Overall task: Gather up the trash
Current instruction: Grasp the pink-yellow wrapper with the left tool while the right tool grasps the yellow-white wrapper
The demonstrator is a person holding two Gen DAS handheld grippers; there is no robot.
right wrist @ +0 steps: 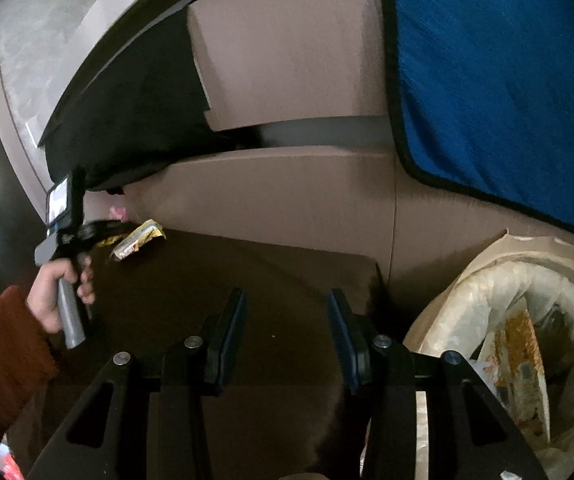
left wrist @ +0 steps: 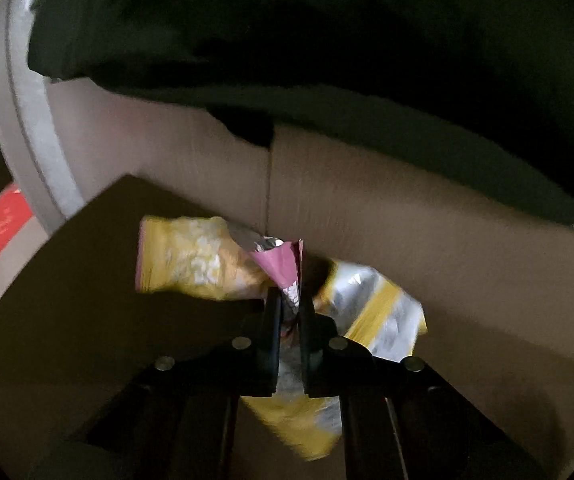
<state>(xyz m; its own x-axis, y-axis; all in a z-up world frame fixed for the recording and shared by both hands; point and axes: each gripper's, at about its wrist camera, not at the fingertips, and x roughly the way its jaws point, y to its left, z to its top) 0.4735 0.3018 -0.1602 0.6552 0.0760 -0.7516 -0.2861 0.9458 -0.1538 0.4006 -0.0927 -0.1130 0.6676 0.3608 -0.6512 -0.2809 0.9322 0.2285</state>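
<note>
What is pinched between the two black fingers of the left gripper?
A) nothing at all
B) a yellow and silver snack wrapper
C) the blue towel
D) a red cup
B: in the left wrist view the left gripper has its jaws nearly together on the crumpled yellow and silver snack wrapper, over the dark table.

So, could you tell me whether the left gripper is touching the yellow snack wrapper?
Touching. In the left wrist view the left gripper has its jaws shut on the crumpled yellow snack wrapper, with foil pinched between the pads.
</note>
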